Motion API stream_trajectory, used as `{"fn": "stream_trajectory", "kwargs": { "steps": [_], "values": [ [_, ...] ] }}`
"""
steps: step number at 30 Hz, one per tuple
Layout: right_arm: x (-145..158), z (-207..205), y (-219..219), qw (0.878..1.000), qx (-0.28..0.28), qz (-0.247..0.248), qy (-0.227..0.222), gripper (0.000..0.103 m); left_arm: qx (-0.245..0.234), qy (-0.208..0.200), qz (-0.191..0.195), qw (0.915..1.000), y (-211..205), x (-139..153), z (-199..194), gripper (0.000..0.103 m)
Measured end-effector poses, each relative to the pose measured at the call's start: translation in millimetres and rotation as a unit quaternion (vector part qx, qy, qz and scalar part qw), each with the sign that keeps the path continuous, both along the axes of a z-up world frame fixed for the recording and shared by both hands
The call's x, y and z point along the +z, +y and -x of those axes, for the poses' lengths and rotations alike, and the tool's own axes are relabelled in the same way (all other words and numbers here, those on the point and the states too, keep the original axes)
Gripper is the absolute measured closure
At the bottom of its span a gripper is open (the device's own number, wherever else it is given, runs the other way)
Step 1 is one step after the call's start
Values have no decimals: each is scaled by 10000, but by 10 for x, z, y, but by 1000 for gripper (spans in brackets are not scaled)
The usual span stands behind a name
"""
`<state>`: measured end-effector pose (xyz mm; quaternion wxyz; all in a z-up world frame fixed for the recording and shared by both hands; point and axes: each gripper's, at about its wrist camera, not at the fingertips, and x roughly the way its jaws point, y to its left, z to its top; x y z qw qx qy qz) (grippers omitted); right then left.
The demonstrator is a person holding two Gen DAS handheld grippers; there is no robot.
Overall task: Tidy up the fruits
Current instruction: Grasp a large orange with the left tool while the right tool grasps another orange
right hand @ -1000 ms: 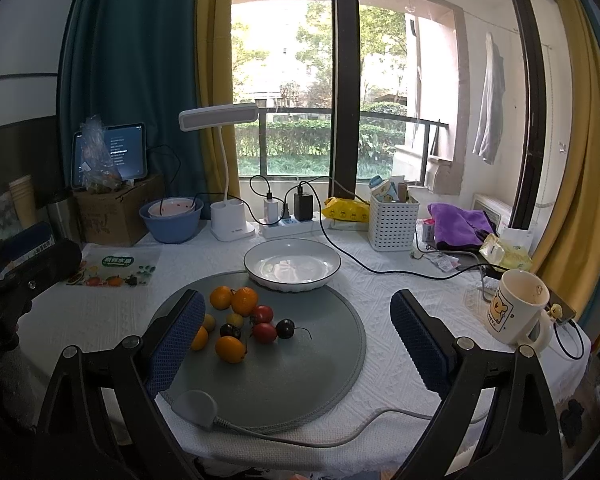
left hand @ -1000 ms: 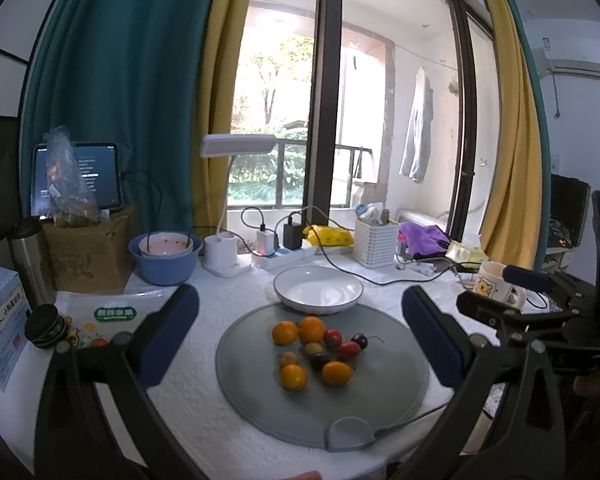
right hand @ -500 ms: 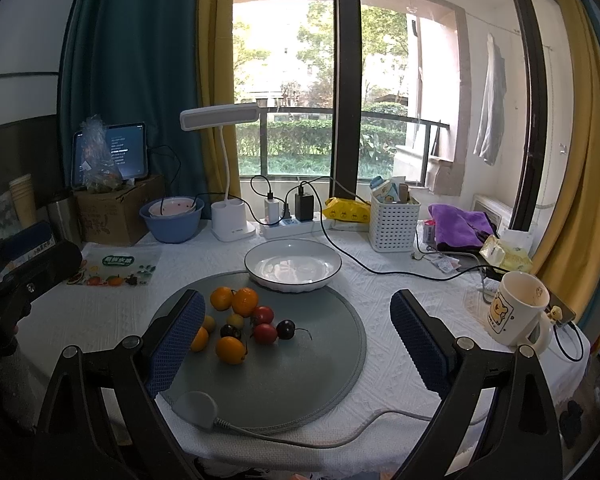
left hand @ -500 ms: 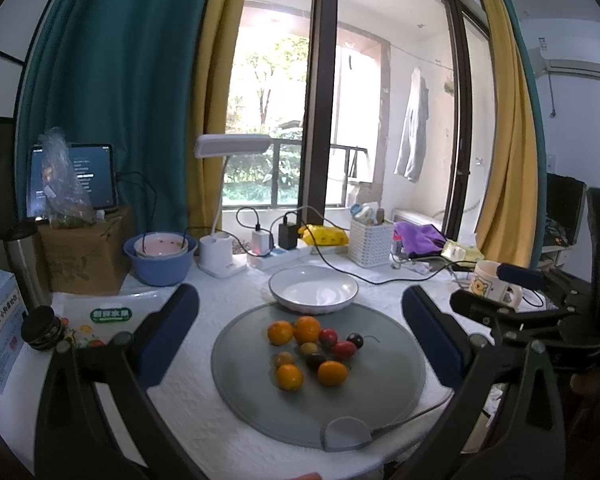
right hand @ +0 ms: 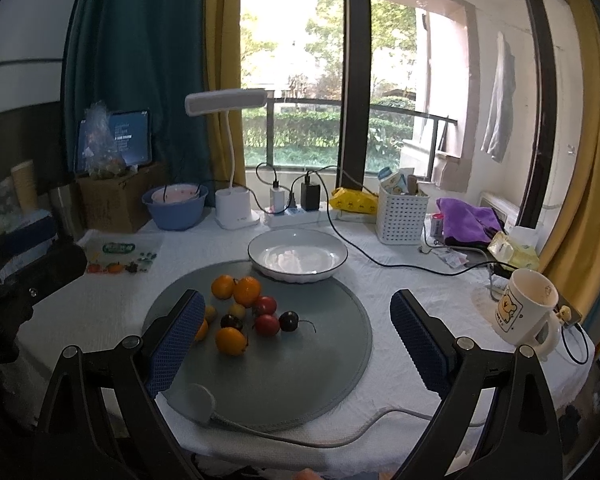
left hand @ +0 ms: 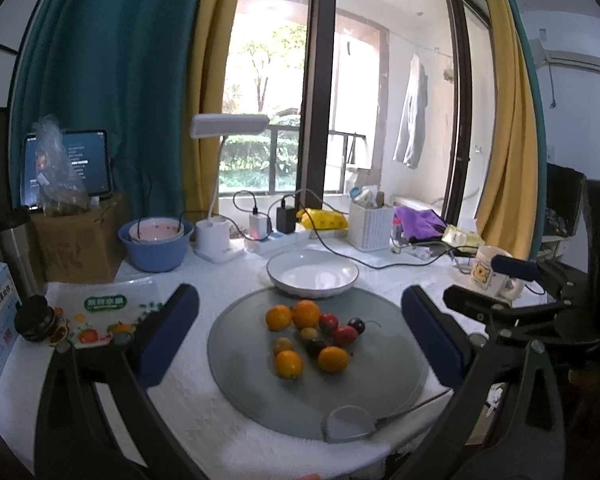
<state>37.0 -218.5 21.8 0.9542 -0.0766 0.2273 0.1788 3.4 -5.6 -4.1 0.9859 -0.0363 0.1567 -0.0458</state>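
Round grey mat (left hand: 380,384) lies ahead of both jaw pairs. White dish (right hand: 298,254) sits beyond, overlapping its far edge. Fruits (left hand: 312,336) are clustered on the mat, between and ahead of the jaws. Left gripper (left hand: 300,336) and right gripper (right hand: 296,332): jaws spread wide, holding nothing.

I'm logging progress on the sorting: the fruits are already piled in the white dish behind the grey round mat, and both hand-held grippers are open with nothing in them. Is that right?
Not quite. The white dish holds nothing; the fruits lie loose on the grey round mat, as the right wrist view shows. Both the left hand-held gripper and the right hand-held gripper are open with nothing in them.
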Motion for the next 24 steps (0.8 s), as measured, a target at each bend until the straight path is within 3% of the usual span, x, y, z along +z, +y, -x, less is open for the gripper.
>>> {"fn": "stream_trajectory", "kwargs": {
  "steps": [6,19,24],
  "values": [
    [-147,-174,8,9996,-8,77,268,7,-70,230,-98,9997,-6,-142,-140,1],
    [-543,-565,-30,9968,-128,138,777,10,-129,1248,-308,9916,-56,-698,-662,2],
    [-707,-672,-30,9944,-98,157,1036,19,-211,1649,-320,9856,-71,-907,-810,12]
  ]
}}
